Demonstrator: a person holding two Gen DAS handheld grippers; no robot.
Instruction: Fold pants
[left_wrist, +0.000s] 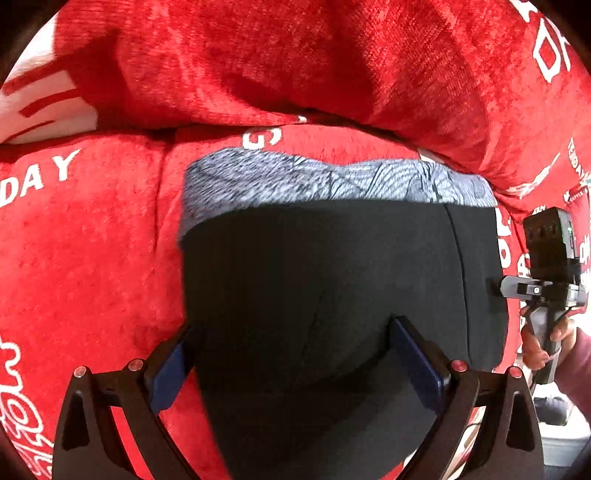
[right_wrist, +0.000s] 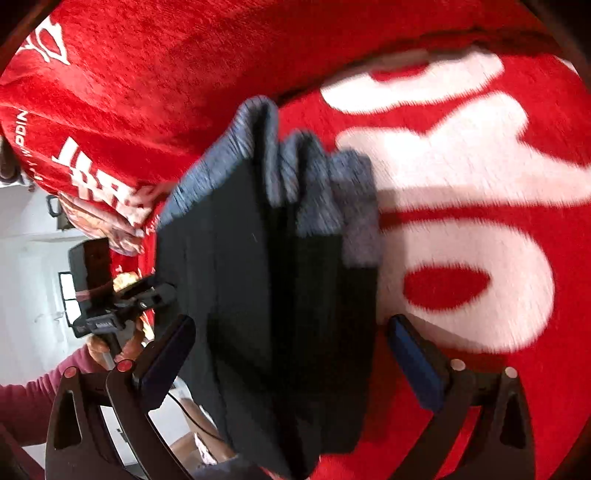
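- A home, likely a bedroom or living room: a plush red blanket (left_wrist: 110, 258) with white lettering covers a soft, bulging seat or bed.
- White walls (right_wrist: 29, 258) and a dark-framed window (right_wrist: 66, 291) beyond.

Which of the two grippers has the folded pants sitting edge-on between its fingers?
The right gripper: its camera sees the pants edge-on, showing stacked grey waistband layers. The left gripper faces the flat black panel instead.
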